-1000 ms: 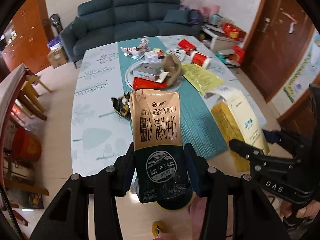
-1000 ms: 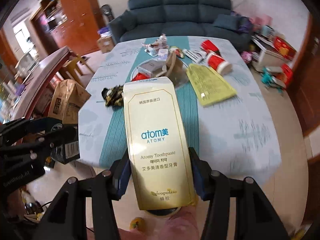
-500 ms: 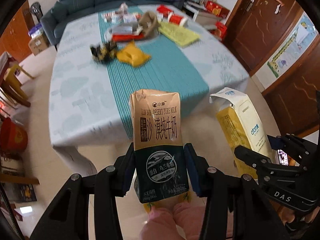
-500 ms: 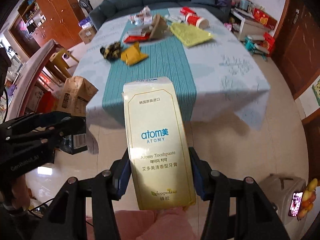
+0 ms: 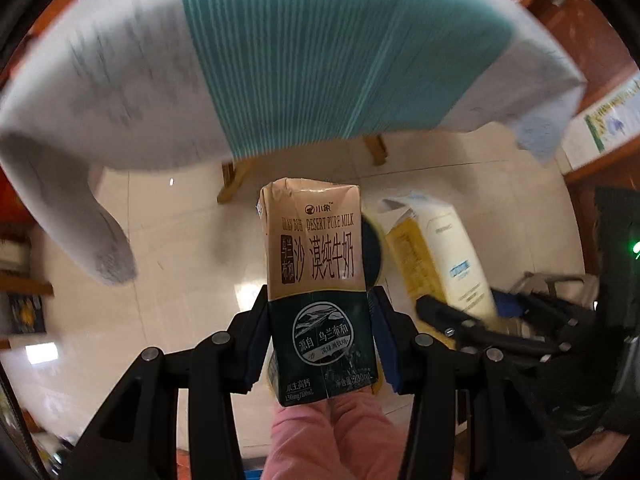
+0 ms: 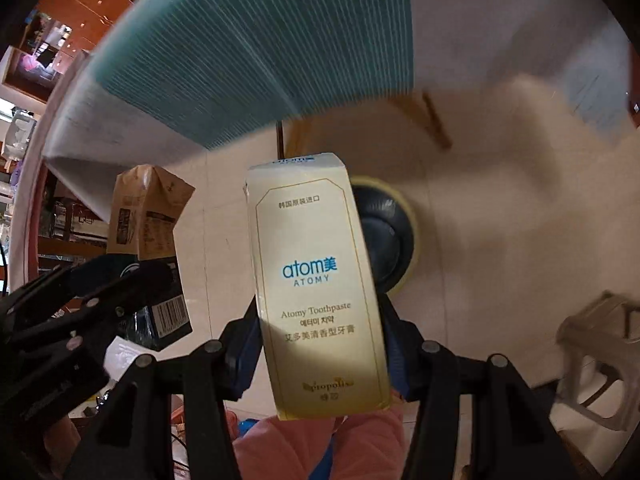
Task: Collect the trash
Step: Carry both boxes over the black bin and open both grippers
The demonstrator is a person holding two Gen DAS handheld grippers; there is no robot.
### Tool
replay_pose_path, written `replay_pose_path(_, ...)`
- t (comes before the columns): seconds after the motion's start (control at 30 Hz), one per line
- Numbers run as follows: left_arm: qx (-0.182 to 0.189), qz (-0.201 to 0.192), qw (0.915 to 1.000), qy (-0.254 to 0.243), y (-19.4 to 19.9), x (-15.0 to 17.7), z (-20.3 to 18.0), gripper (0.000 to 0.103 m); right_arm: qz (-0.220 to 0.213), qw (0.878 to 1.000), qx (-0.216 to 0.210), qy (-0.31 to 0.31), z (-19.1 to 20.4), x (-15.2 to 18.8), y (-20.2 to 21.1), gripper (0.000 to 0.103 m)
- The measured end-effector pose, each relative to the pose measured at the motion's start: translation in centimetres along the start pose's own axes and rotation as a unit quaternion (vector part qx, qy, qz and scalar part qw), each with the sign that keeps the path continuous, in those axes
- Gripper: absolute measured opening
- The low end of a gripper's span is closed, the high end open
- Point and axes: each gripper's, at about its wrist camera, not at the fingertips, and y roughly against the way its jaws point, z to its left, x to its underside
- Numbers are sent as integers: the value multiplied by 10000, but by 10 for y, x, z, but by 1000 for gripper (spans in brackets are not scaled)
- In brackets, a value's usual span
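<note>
- Two pieces of trash are in my grip, one per hand: my left hand-held gripper [image 5: 320, 340] is clamped on the milk carton [image 5: 316, 264], my right hand-held gripper [image 6: 320, 344] on the toothpaste box [image 6: 316, 280].
- Both point steeply at the floor, and each package's long axis runs straight out along the fingers, its far end towards the floor.
- One round dark bin with a yellow rim [image 6: 384, 236] stands on the floor tiles below, partly hidden behind each package; it peeks out on the right of both.
- I judge the drop turns on this: the bin lies ahead and a little right of each package's far end, with the box looking closer over the opening than the carton, so my right hand seems nearer.
- The two packages hang side by side, apart.
- One bench with a grey cloth and teal runner [image 5: 340, 48] fills the upper part of both views, blurred.
- One pale stool [image 6: 600, 356] stands on my right, well apart from the bin.
</note>
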Motion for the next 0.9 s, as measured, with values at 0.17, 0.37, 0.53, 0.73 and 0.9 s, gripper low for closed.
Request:
replay_pose_path(0.17, 25, 123, 9998, 179, -70, 0, 6, 45, 177, 9998, 131, -22, -20, -6, -76, 54)
replay_pose_path(0.37, 0, 80, 9999, -77, -122, -14, 3, 47, 196, 9993, 268, -143, -42, -26, -137, 55)
replay_pose_path(0.53, -119, 135, 9996, -232, -144, -30, 0, 57, 108, 9990, 216, -382, -56, -43, -160, 58)
replay_pose_path(0.73, -42, 48, 10000, -26, -137, -41, 8, 85, -141, 9977, 258, -605, -67, -62, -156, 73)
replay_pose_path(0.9, -96, 24, 9999, -75, -123, -41, 7, 86, -304, 9971, 304, -629, -69, -60, -141, 73)
